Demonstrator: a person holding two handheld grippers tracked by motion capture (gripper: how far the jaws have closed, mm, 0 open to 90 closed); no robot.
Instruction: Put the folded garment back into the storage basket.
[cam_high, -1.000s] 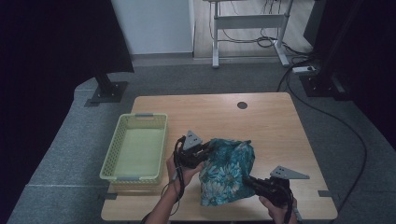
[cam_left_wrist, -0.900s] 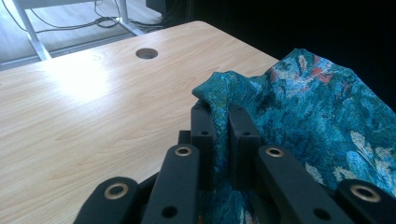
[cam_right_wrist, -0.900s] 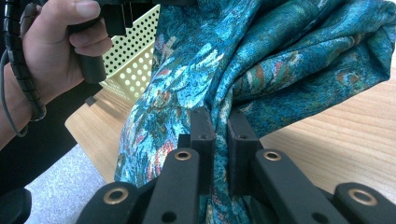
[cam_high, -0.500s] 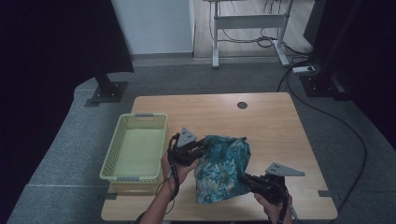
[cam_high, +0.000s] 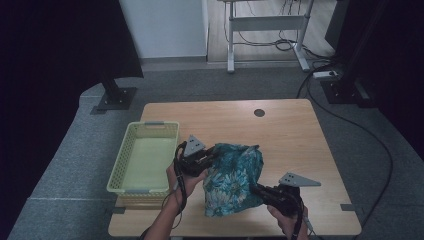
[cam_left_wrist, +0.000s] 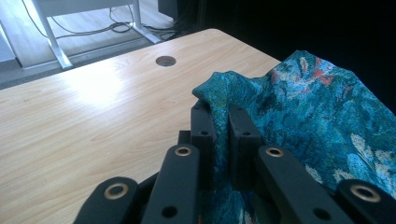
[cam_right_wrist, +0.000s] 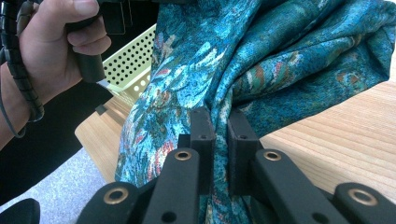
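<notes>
Two claws clamp teal cloth (cam_high: 231, 176) | left claw (cam_left_wrist: 219, 122) | right claw (cam_right_wrist: 219, 122) | basket (cam_high: 144, 159) perhaps empty

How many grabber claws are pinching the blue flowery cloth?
2: the left gripper pinches the cloth near the basket; the right gripper pinches its near edge.

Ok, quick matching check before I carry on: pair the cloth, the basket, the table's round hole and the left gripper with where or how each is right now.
1 cloth
2 basket
3 round hole
4 left gripper

A far side of the table
B left part of the table, nothing in it
C shut on the cloth's edge
D held between both grippers

Pairs: 1-D, 2-B, 3-A, 4-C
</notes>
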